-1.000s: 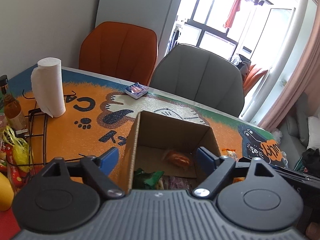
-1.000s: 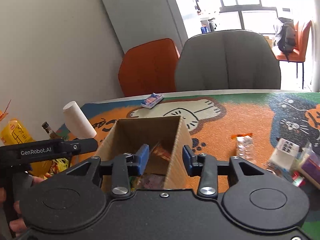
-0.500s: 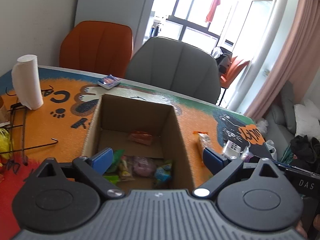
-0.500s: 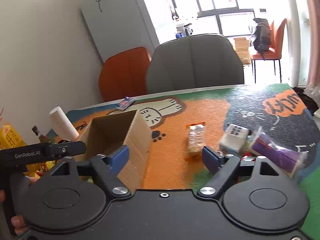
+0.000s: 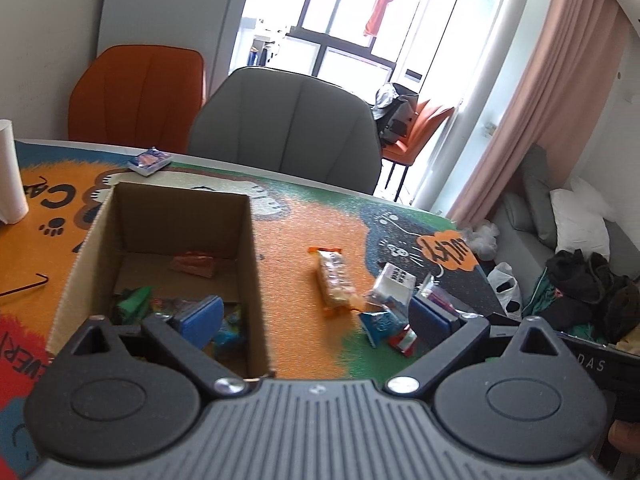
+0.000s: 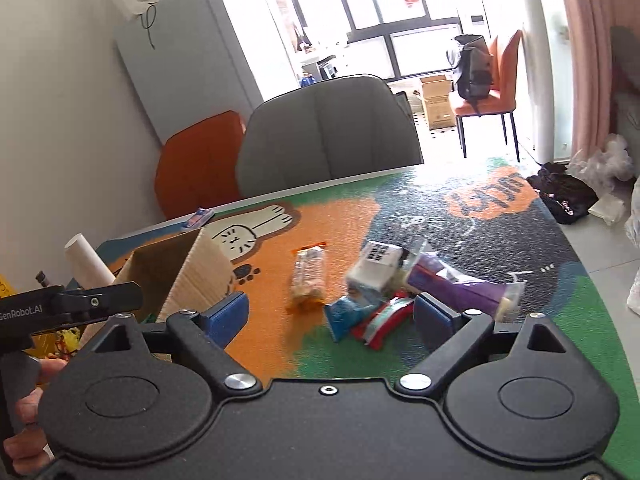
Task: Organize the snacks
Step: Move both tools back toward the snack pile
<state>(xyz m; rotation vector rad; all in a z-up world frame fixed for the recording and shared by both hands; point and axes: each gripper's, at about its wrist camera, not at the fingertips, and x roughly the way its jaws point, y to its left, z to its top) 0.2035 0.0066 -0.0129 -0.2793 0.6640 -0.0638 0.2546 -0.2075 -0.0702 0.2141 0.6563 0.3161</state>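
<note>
"GenRobot.AI" was printed in white on the black body of the left gripper (image 6: 72,308), as seen at the left edge of the right wrist view, with the first letter cut by the frame. "DAS" was on a black bar (image 5: 596,364) at the right edge of the left wrist view. The table mat (image 5: 304,224) carried "LUCKY" upside down in an orange speech bubble (image 6: 492,196), far right of the cardboard box (image 5: 248,240). Left of the box the mat showed large black letters, partly "CA", cut by the frame. White snack box (image 6: 378,266), right of the cardboard box, had a black label, unreadable. Other wrappers were too blurred.
</note>
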